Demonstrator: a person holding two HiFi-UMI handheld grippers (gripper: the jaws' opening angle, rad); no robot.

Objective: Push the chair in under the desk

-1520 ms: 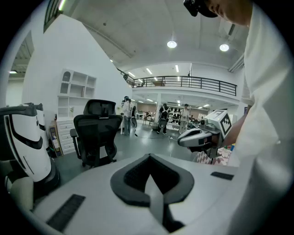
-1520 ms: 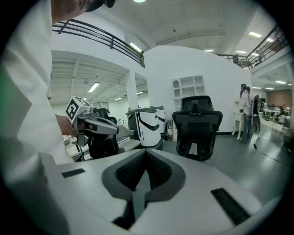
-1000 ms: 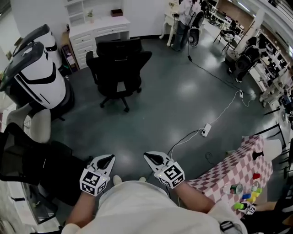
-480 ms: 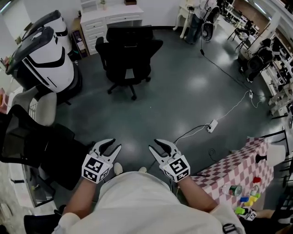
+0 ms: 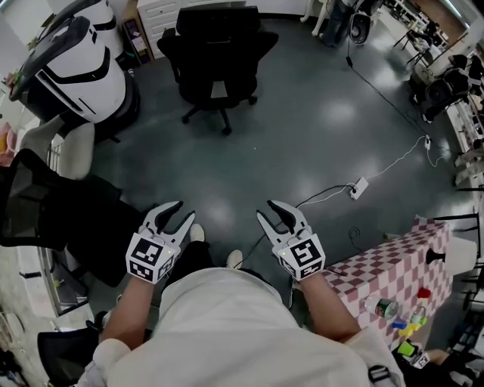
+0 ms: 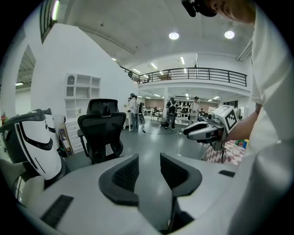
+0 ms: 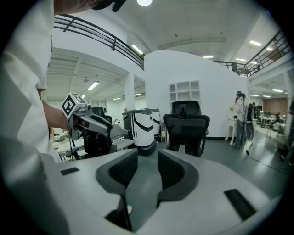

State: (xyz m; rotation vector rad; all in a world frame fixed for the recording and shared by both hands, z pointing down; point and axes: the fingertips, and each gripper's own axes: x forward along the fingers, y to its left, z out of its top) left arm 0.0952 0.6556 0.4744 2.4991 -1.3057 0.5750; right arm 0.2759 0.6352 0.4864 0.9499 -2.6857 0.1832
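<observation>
1. The jaws of the left gripper (image 5: 184, 210) and the right gripper (image 5: 266, 210) have just been opening. Both pairs are now standing parted with nothing between their pads, only open floor ahead.
2. The person is walking forward, so the black chair (image 5: 215, 53) is sitting nearer in the head view than a second ago. It is still well apart from both grippers.
3. The chair is standing out on the floor with its backrest facing the person. It is just in front of the white counter (image 5: 162, 7), not tucked under it.
4. This is looking like the approach. The parted jaws are probably getting ready to meet the backrest, and the push itself is not yet starting.
5. A power strip (image 5: 359, 186) and its cable are lying to the right, seemingly clear of the straight path.
</observation>
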